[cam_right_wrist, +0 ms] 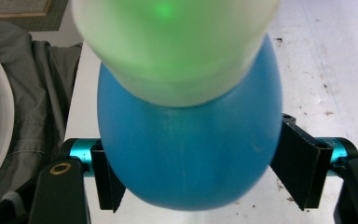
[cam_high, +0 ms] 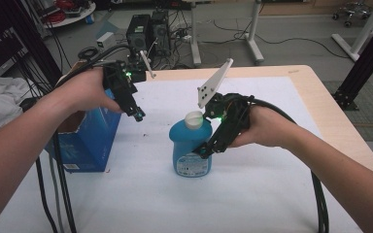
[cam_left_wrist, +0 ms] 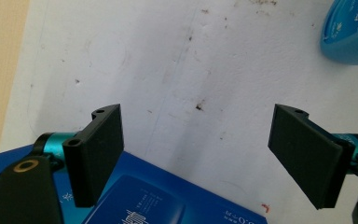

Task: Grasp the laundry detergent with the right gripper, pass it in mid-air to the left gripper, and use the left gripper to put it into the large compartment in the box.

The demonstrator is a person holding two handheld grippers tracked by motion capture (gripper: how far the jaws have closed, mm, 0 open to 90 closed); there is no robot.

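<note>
- On the white table cover (cam_high: 272,194) near its middle, the blue bottle (cam_high: 190,145) stands upright with its pale cap (cam_high: 193,119) on.
- Right gripper (cam_high: 205,151) straddles the bottle's body from the person's right; in the right gripper view the 2 jaws sit against the bottle's flanks (cam_right_wrist: 186,154), apparently clamped on it, though full pad contact is hard to confirm.
- To grip well, keep the pads level and square on the widest part of the rounded body, since a curved, smooth wall may slip upward out of a skewed pinch.
- Squeeze only enough to hold; soft plastic will likely dent.
- Left gripper (cam_high: 137,115) hovers near the bottle's left, above the edge of the blue box (cam_high: 90,141), its jaws wide apart and holding nothing.
- That free tool is well placed to take the cap or steady the bottle, approaching from above without knocking it.
</note>
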